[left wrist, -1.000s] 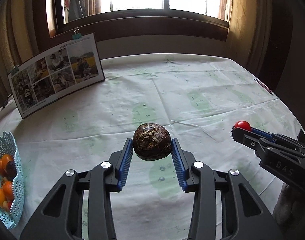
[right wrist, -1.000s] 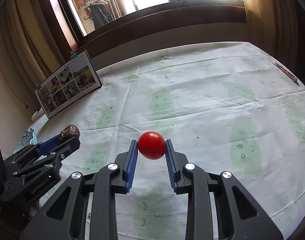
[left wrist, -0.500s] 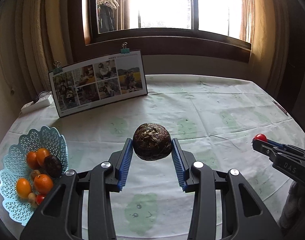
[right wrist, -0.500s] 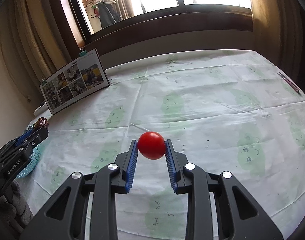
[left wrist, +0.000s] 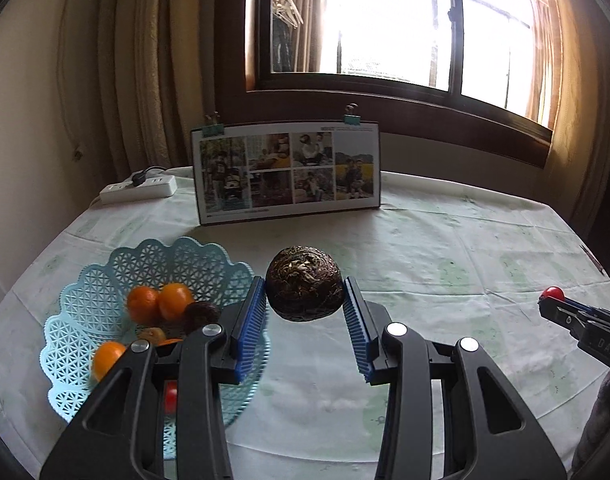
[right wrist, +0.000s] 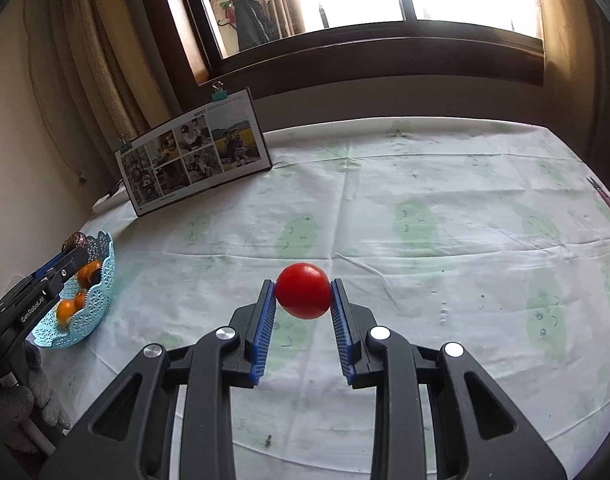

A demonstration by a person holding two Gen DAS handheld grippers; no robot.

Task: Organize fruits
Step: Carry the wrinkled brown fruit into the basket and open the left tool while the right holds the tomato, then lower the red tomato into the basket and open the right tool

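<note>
In the left wrist view the left gripper (left wrist: 305, 316) pinches a brown, rough-skinned fruit (left wrist: 303, 283); the blue basket (left wrist: 85, 344) lies just to its lower left, so this hand is nearer. The right gripper (right wrist: 301, 316) clamps a red tomato (right wrist: 303, 295), with the basket well off at the frame's left. Beyond, the pale tablecloth (right wrist: 445, 208), a photo board (left wrist: 287, 171) and the window (left wrist: 389, 24).
</note>
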